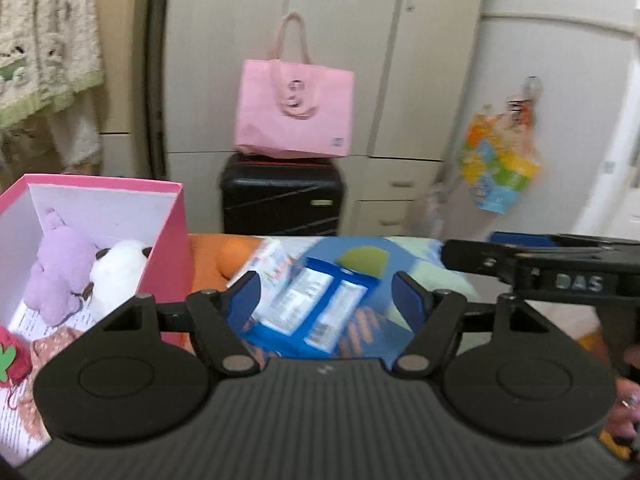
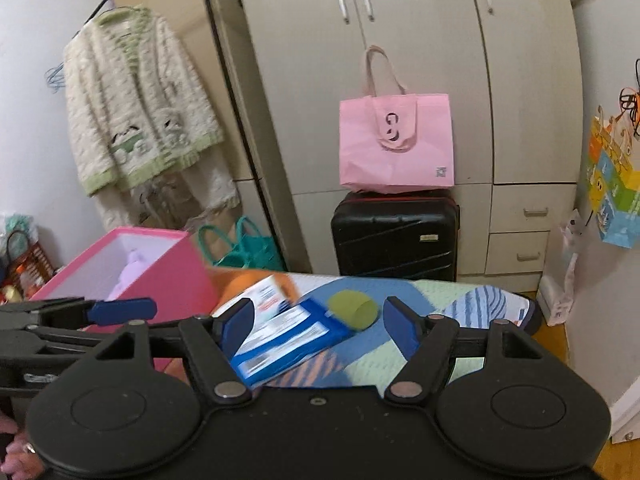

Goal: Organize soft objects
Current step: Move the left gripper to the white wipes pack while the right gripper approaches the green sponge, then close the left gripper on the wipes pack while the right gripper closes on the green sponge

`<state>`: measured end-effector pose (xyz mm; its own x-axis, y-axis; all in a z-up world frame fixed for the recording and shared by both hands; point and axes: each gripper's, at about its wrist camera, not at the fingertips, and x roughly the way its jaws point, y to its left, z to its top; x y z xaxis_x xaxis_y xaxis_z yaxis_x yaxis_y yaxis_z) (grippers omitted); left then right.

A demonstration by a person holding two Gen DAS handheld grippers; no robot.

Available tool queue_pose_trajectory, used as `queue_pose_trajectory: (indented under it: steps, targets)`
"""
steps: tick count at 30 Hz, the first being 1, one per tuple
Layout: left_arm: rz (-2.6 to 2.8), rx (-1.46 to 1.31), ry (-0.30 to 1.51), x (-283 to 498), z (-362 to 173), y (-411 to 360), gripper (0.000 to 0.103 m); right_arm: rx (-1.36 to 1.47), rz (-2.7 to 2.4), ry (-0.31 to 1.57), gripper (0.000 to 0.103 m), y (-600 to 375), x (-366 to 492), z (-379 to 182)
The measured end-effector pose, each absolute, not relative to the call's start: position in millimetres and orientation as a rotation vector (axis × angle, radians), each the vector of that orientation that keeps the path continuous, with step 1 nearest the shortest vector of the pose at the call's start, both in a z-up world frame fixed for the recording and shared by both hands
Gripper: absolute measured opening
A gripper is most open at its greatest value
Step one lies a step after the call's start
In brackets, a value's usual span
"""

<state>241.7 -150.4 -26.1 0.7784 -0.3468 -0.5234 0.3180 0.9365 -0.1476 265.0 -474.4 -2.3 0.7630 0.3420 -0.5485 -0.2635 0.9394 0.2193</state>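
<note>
Two soft toys already lie in the pink box (image 1: 164, 240) at the left edge of the bed: a purple plush (image 1: 60, 264) and a white plush (image 1: 116, 276) touching it. Both look light and squashy, so they should give under a squeeze and be best taken across the thick of the body rather than by a limb.

On the bedspread (image 2: 376, 356) ahead lies a blue packet (image 1: 316, 312), flat and glossy; I judge it light, pliable and a little slippery, best pinched at an edge. Beyond it sits an orange ball (image 1: 236, 258) and a small green cup (image 2: 354, 310) on its side, which may roll if nudged.

The left gripper (image 1: 326, 300) and right gripper (image 2: 318, 326) both hover over the packet with fingers apart, holding nothing.
</note>
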Motion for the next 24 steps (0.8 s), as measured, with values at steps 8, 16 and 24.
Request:
queue_pose_trajectory:
  steps: [8, 16, 24]
  targets:
    - [-0.152, 0.023, 0.603, 297, -64, -176, 0.064, 0.135, 0.342, 0.692, 0.076, -475, 320, -40]
    - [-0.063, 0.076, 0.665, 326, -85, -175, 0.063, 0.148, 0.361, 0.770, 0.071, -473, 359, -71]
    - [-0.075, 0.050, 0.703, 331, -96, -172, 0.061, 0.188, 0.380, 0.827, 0.055, -467, 376, -98]
